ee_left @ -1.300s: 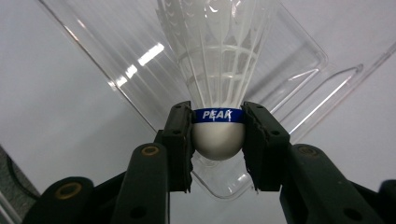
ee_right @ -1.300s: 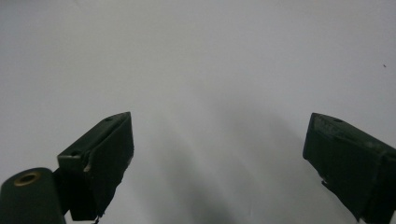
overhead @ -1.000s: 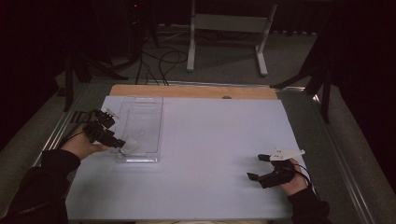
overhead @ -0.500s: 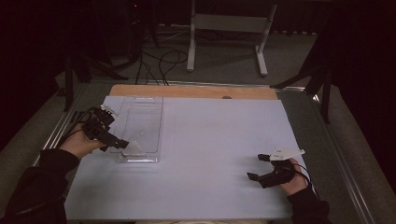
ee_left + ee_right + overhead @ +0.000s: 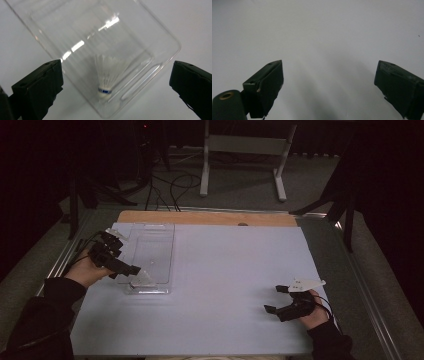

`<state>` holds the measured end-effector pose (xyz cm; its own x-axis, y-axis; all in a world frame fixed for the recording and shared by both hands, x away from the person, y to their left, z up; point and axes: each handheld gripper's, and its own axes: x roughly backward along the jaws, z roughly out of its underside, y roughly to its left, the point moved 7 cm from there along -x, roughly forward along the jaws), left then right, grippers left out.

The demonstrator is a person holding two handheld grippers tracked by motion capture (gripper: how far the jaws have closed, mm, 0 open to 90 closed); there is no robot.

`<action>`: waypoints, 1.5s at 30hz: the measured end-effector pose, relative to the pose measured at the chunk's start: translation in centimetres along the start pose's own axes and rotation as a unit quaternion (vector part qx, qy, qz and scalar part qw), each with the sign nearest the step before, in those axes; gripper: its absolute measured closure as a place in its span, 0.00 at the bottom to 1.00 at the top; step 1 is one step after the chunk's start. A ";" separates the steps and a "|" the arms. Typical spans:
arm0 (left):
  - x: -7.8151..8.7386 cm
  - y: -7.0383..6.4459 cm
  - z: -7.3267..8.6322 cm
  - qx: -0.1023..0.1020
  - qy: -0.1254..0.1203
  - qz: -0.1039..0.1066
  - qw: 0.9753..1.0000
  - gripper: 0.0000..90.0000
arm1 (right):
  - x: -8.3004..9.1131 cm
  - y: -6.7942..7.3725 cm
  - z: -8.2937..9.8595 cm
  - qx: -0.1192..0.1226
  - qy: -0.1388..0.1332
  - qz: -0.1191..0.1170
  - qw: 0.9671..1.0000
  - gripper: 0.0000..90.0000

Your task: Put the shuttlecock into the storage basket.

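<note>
Shuttlecock (image 5: 106,75), blue-banded, unlabelled, inside clear box (image 5: 150,35) between left claw's (image 5: 115,82) parted jaws; right claw (image 5: 329,85) likewise apart.

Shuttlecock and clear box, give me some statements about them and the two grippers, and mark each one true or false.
1. The shuttlecock lies inside the clear plastic box. True.
2. The left gripper is shut on the shuttlecock. False: its jaws stand wide apart, with the shuttlecock between them in the left gripper view, untouched.
3. The right gripper is open over bare white table. True.
4. The box sits on the person's right side. False: it is on the left side, by the left gripper.
5. The shuttlecock has a blue band at its cork. True.
</note>
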<state>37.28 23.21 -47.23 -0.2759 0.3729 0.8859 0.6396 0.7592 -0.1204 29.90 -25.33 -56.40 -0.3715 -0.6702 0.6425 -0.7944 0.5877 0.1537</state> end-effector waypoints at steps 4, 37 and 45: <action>0.0 -0.7 -0.9 -0.013 -0.013 0.009 1.000 0.00 | 0.0 0.0 0.0 0.000 -0.001 0.000 1.000 0.10; -3.0 -9.6 -6.9 -0.152 -0.101 0.059 0.981 0.00 | 0.0 0.0 0.0 0.002 -0.002 0.000 1.000 0.10; -4.6 -12.0 -7.1 -0.184 -0.090 0.075 0.976 0.00 | -0.1 0.0 0.1 0.005 0.002 0.004 1.000 0.10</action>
<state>35.96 8.64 -46.68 -0.2596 0.5772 0.7742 0.8879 0.4580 -0.0438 29.88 -25.26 -56.53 -0.3752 -0.6634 0.6474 -0.7967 0.5878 0.1407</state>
